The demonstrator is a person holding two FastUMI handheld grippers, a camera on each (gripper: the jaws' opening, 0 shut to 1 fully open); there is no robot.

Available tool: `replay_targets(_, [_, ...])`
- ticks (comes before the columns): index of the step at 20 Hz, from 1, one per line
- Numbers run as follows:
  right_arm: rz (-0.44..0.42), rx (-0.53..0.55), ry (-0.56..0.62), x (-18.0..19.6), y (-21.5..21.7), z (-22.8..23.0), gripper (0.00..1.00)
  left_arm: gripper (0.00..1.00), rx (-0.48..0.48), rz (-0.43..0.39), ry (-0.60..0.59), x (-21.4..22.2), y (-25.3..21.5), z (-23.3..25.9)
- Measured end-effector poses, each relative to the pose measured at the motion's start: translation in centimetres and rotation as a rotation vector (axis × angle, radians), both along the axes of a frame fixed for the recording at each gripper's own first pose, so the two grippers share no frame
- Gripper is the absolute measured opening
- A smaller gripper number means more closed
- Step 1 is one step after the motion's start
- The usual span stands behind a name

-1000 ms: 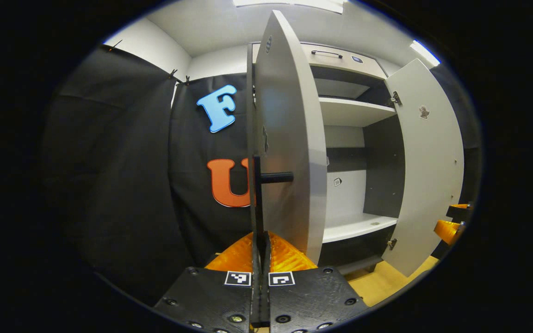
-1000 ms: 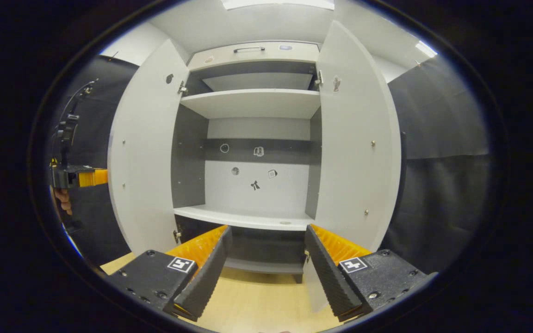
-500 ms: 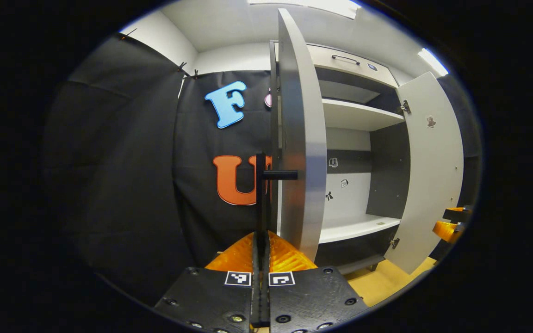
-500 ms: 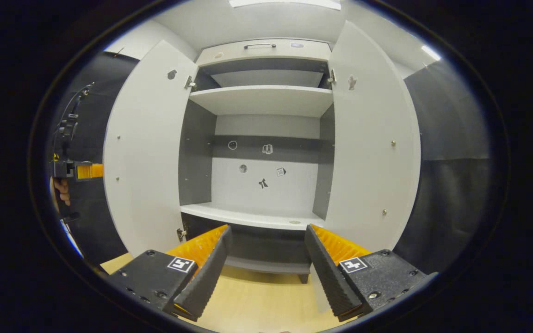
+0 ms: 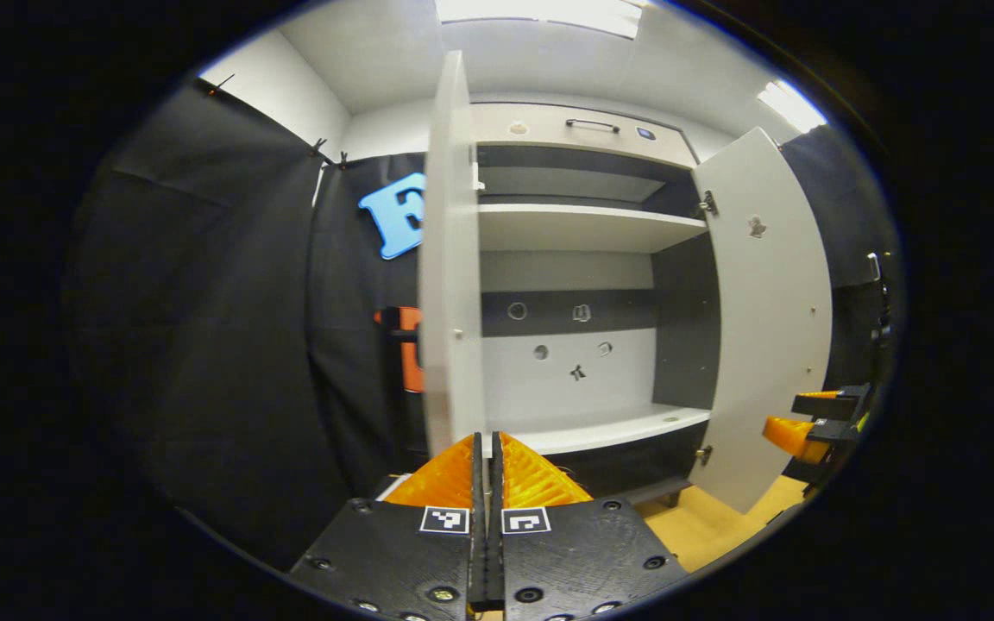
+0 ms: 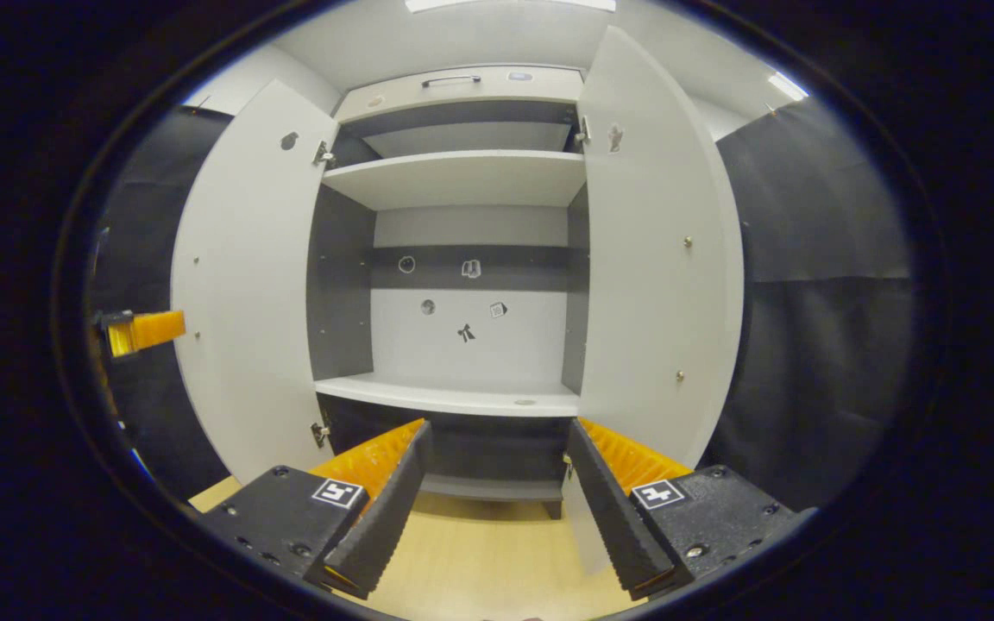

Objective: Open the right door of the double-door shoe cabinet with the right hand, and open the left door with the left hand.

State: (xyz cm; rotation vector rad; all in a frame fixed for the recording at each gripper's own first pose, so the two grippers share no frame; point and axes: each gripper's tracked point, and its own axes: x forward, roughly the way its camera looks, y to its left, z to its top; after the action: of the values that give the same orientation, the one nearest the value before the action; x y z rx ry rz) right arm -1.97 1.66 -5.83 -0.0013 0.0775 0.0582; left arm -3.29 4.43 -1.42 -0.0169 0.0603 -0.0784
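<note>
Both doors of the grey shoe cabinet stand open. In the left gripper view the left door (image 5: 449,259) shows edge-on just ahead, its dark handle (image 5: 400,333) peeking out behind it to the left. My left gripper (image 5: 486,453) is shut below the door's edge, apart from the handle, with nothing seen between its fingers. The right door (image 5: 764,319) hangs open at the right, and my right gripper (image 5: 816,423) shows beside it. In the right gripper view, the right gripper (image 6: 497,483) is open and empty, facing the cabinet between the left door (image 6: 238,285) and right door (image 6: 652,259). The left gripper (image 6: 143,332) shows at the far left.
Inside the cabinet are an upper shelf (image 6: 462,177) and a lower shelf (image 6: 454,397), both bare, with small stickers on the back panel (image 6: 462,332). A drawer with a handle (image 6: 454,82) sits on top. Light wooden floor (image 6: 480,561) lies in front. Black cloth walls stand on both sides.
My left gripper has come off the left door's handle, which no longer runs between its fingers, and its view has swung right toward the cabinet's inside. The right gripper has barely moved.
</note>
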Motion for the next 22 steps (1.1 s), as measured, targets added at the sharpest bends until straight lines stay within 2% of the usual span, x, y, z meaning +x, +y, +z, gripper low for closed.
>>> replay_targets(5, [-0.024, 0.004, -0.028, -1.2, -1.9, 0.7, 0.98, 0.0, -0.066, -0.061, 0.07, 1.7, -6.8, -4.2])
replay_targets(7, [-0.024, 0.004, -0.038, -1.5, -2.3, 0.9, 0.98, 0.0, -0.075, -0.075, 0.082, 2.0, -8.0, -4.8])
replay_targets(10, [-0.029, 0.007, -0.048, -1.4, -3.1, 1.1, 0.98, 0.0, -0.053, -0.054, 0.048, 2.0, -8.5, -4.2])
replay_targets(11, [-0.029, 0.01, -0.047, -1.3, -3.3, 1.0, 0.98, 0.18, -0.04, -0.055, 0.035, 1.9, -8.9, -3.9])
replay_targets(12, [-0.028, 0.016, -0.043, -1.3, -3.5, 0.8, 0.98, 0.27, -0.02, -0.046, 0.019, 1.6, -8.9, -3.6])
replay_targets(13, [-0.026, 0.024, -0.039, -1.2, -3.6, 0.7, 0.98, 0.51, 0.0, -0.052, 0.003, 1.5, -9.2, -3.2])
replay_targets(14, [-0.022, 0.032, -0.039, -1.1, -3.6, 0.6, 0.98, 0.41, 0.015, -0.063, -0.01, 1.5, -9.6, -3.0])
replay_targets(16, [-0.016, 0.034, -0.038, -1.0, -3.6, 0.7, 0.98, 0.68, 0.027, -0.073, -0.015, 1.2, -10.3, -2.8])
replay_targets(17, [-0.012, 0.031, -0.041, -1.0, -3.5, 0.8, 0.98, 0.94, 0.026, -0.074, -0.014, 1.0, -10.7, -2.9])
replay_targets(22, [0.0, 0.025, -0.053, -1.0, -3.4, 1.1, 0.98, 0.92, 0.0, -0.044, -0.004, 1.0, -10.4, -3.2])
